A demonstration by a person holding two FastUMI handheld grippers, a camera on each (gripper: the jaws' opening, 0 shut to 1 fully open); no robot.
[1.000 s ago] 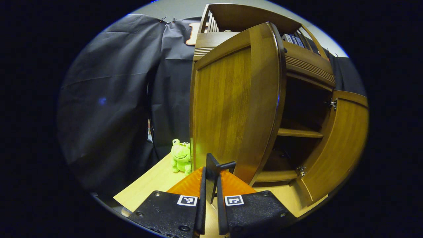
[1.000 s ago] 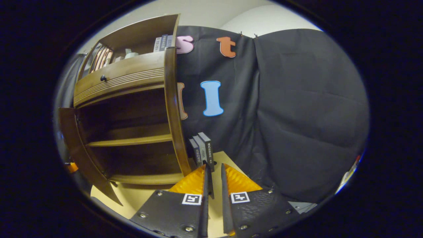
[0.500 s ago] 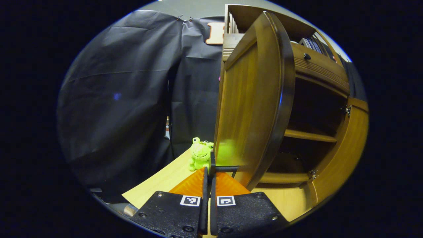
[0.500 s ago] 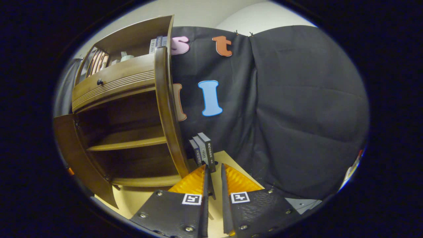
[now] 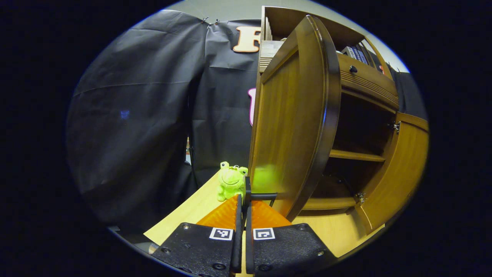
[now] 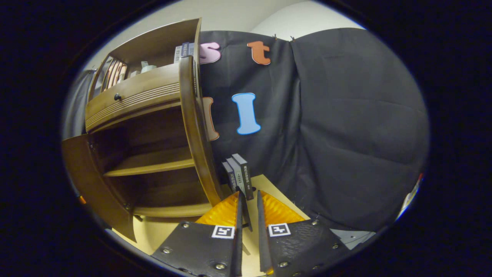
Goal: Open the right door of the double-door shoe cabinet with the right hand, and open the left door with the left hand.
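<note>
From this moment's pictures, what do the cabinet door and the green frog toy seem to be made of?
The cabinet door looks like varnished wood: straight grain and a glossy sheen along its curved edge; veneer is possible. The frog toy looks like soft plush fabric, fuzzy and matte.

Open left door (image 5: 292, 127) hides the cabinet's left interior.

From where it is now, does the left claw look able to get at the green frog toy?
Probably yes: the frog toy sits just past the left claw on open tabletop, beside the opened left door.

Brown cabinet (image 5: 296, 115) (green frog (image 5: 230, 181))
</note>
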